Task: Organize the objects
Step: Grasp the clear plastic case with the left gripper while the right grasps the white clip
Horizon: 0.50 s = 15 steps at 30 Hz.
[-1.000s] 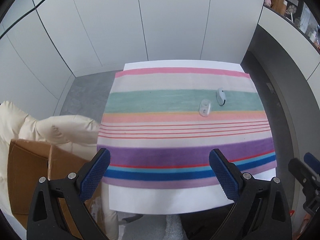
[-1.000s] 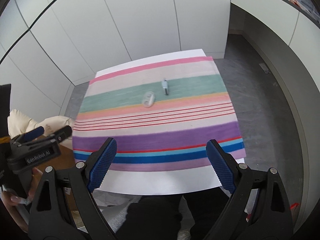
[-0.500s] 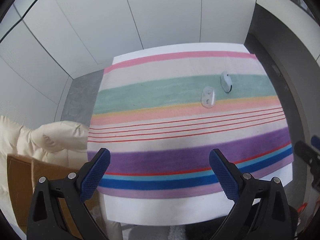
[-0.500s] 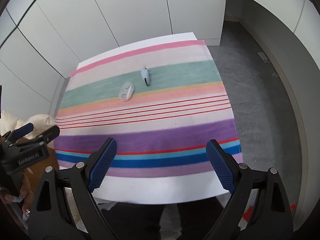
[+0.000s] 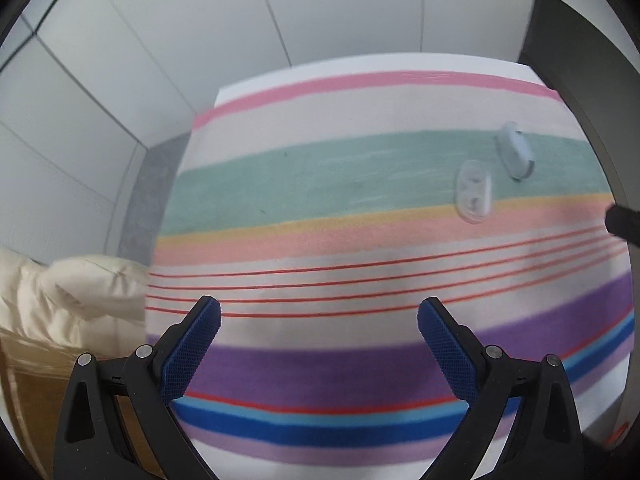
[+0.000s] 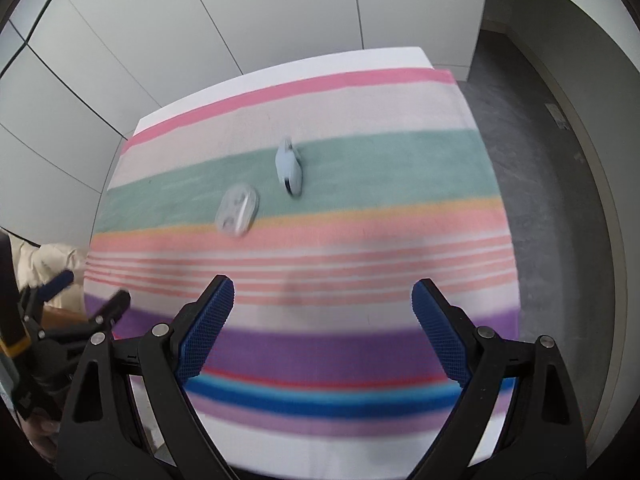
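Two small things lie on the striped cloth [image 5: 360, 240] [image 6: 360, 240]. One is a clear oval case [image 5: 473, 191] [image 6: 237, 211] with two round hollows, at the edge of the green stripe. The other is a pale blue-white lid-like piece [image 5: 515, 155] [image 6: 289, 167] on the green stripe, just beyond it. My left gripper [image 5: 319, 312] hangs open over the thin red lines, well short and left of both. My right gripper [image 6: 323, 290] is open too, above the pink and purple stripes, nearer than the case. Nothing is between either pair of fingers.
The cloth covers a white table [image 6: 280, 72] set before white wall panels. A cream padded garment [image 5: 60, 296] on a brown cardboard box [image 5: 24, 392] stands left of the table. Grey floor [image 6: 540, 160] runs along the table's right side.
Both grippers have sunk toward the cloth and moved forward over it. The two small things now look larger and closer. Both pairs of jaws kept the same wide spread.
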Each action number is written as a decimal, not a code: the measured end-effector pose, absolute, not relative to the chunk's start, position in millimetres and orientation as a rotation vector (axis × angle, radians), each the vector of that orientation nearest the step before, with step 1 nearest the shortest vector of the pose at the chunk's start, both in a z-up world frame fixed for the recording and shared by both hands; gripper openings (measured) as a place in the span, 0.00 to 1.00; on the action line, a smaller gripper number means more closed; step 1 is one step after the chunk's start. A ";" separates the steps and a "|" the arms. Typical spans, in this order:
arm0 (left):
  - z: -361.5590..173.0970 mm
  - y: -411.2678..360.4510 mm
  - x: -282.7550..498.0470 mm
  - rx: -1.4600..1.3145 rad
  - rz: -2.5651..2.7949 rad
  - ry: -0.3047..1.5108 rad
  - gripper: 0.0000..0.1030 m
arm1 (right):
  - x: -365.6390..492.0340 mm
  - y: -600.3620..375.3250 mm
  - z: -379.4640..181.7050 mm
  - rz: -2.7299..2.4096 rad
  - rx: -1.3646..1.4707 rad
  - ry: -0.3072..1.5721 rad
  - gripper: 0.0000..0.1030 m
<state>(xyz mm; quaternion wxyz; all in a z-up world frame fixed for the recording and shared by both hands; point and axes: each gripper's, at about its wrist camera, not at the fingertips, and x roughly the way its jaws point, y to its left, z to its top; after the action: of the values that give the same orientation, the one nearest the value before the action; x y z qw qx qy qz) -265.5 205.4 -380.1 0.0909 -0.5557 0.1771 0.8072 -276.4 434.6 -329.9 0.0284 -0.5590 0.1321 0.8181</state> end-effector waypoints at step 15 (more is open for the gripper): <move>-420.7 217.0 -306.6 -1.796 2.337 0.312 0.97 | -373.4 417.5 -385.7 2.538 -1.690 0.396 0.76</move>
<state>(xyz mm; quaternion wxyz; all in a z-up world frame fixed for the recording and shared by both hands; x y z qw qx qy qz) -306.6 217.0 -420.7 0.0885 -0.6036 0.1047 0.7854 -373.4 417.5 -385.7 0.0336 -0.5493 0.1287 0.8249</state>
